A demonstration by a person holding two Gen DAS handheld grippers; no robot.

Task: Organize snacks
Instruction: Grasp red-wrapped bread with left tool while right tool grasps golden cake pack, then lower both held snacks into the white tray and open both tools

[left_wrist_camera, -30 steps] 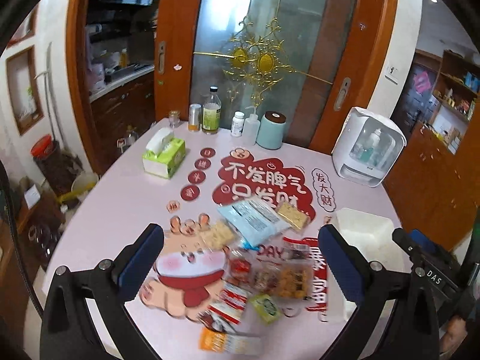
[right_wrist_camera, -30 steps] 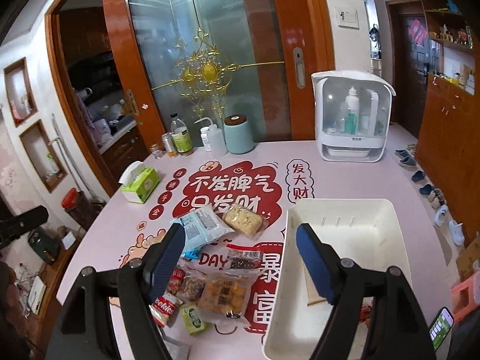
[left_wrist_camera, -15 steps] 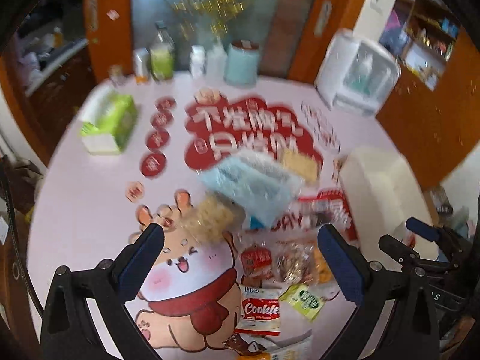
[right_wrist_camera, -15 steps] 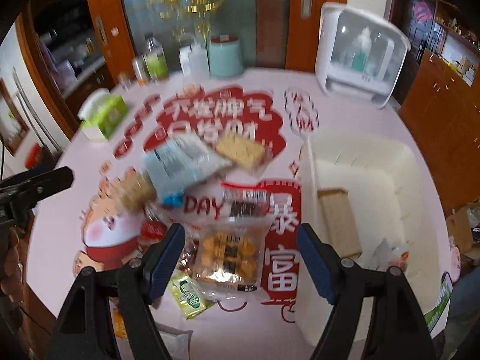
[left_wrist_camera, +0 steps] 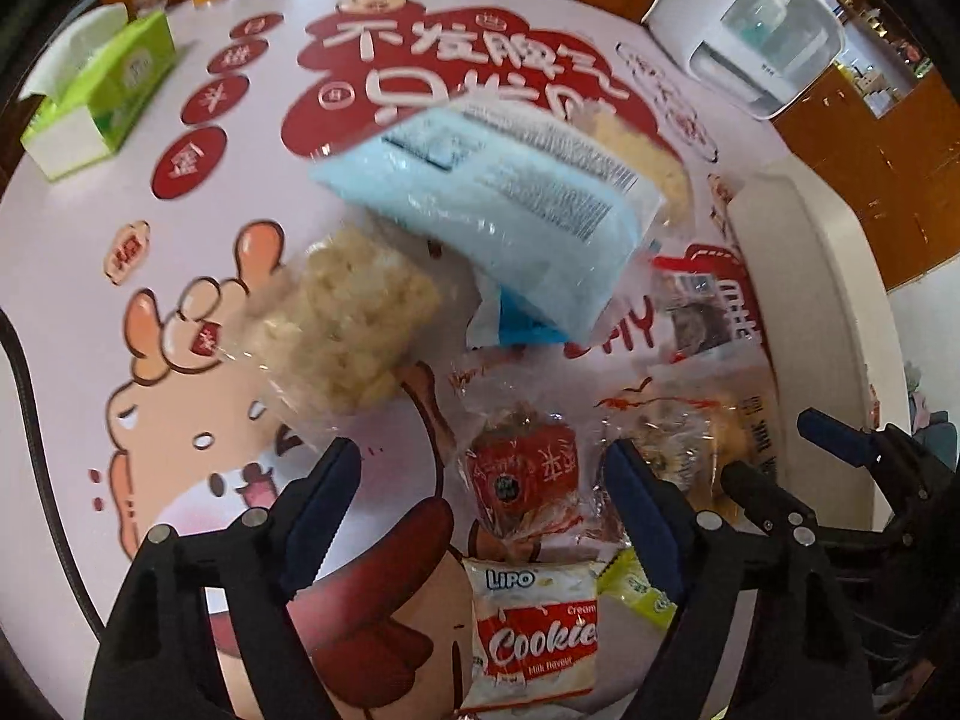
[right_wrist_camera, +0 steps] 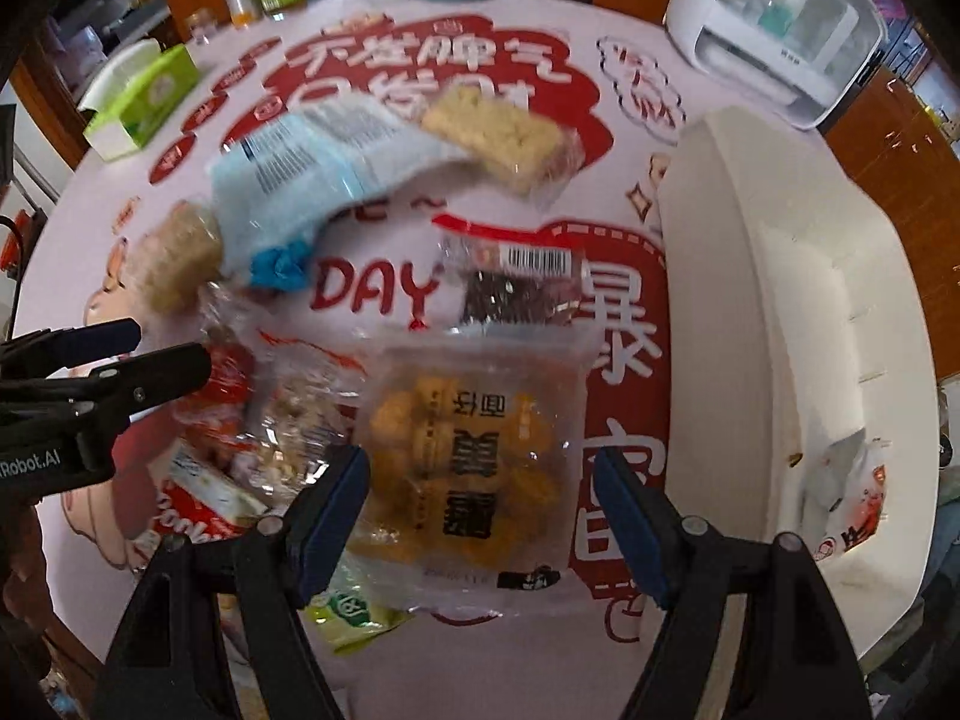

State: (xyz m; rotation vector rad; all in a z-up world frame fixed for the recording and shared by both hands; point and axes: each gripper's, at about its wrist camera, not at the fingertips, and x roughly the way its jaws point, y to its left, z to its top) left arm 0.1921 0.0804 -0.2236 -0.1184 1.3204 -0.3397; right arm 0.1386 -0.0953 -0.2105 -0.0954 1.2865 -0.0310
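The bin (right_wrist_camera: 792,312) sits at the table's (left_wrist_camera: 72,276) right edge, snacks heaped mid-table. The right gripper (right_wrist_camera: 480,498), jaws spread, straddles the cake pack (right_wrist_camera: 468,456); the left gripper (left_wrist_camera: 480,516), also spread, frames the red pack (left_wrist_camera: 522,480). Slick overlapping wrappers (all crinkly film) could slip — or drag neighbours along.

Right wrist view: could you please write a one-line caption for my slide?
Open right gripper above a clear pack of golden pastries, white bin alongside on the pink table.
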